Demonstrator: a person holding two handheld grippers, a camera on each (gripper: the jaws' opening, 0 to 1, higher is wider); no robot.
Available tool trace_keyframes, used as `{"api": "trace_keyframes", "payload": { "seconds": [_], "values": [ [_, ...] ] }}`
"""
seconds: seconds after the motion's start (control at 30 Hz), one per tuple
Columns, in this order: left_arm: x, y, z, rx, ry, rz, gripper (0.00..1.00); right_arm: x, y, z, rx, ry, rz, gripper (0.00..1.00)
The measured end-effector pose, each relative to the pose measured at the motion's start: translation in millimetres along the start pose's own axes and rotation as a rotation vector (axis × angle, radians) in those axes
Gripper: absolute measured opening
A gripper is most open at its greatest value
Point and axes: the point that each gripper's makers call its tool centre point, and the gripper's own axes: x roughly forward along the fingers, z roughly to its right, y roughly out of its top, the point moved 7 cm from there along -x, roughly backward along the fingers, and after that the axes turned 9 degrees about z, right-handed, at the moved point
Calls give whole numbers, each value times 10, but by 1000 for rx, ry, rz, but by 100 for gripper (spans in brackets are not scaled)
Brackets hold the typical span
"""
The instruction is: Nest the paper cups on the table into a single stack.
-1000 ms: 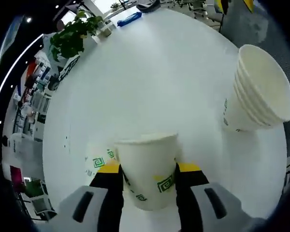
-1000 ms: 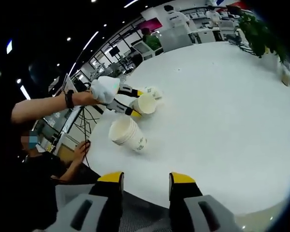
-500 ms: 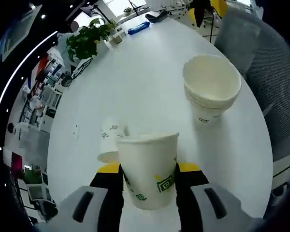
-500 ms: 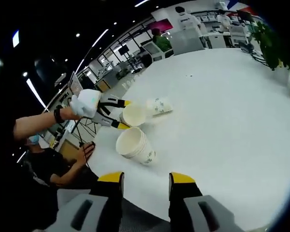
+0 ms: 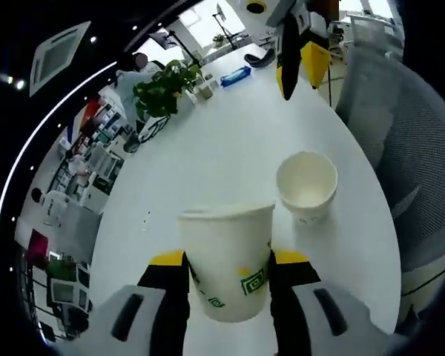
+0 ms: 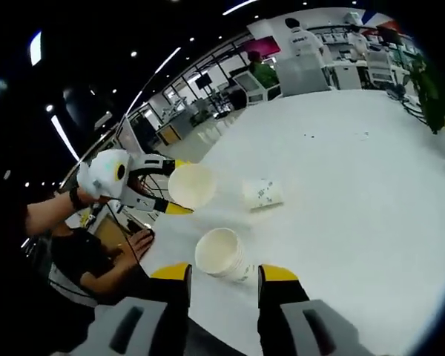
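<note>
In the left gripper view, the potted plant [image 5: 162, 95] stands far off at the left of the white table [image 5: 230, 141]. Lower and nearer the middle, the left gripper [image 5: 228, 261] has its jaws closed on the wall of a single paper cup [image 5: 226, 263], held upright with its mouth up, above the table. To the right of it, the stack of nested cups [image 5: 307, 185] stands on the table near the edge, mouth open to the camera. Above that, at the top right, the right gripper [image 5: 297, 52] hangs over the far side with nothing between its jaws.

In the right gripper view, the left gripper [image 6: 167, 194] shows at the left with its cup, the stack [image 6: 222, 255] sits just ahead of the right gripper [image 6: 222, 273], whose jaws stand apart and empty, and one more loose cup [image 6: 262, 193] lies on its side further right.

A paper cup is likely very light, thin-walled and easy to crush, so a gentle hold across the mid wall, as here, seems best. The stack may tip or slide when a cup is pressed in.
</note>
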Motion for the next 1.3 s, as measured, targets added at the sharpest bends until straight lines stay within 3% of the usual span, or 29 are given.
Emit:
{"api": "trace_keyframes", "payload": {
  "seconds": [0.23, 0.6, 0.8, 1.17, 1.3],
  "values": [
    [-127, 245, 89, 12, 6, 47, 40, 97, 117, -13, -17, 23, 8, 34],
    [-135, 608, 362, 28, -38, 119, 40, 211, 246, -124, -49, 52, 1, 33],
    [-140, 774, 410, 34, -50, 156, 40, 290, 309, -188, -60, 69, -2, 32],
    [-106, 862, 389, 20, -54, 187, 40, 476, 420, -264, -48, 88, 7, 16],
    [-105, 858, 376, -6, -51, 198, 40, 511, 430, -224, -18, 81, 8, 4]
  ]
}}
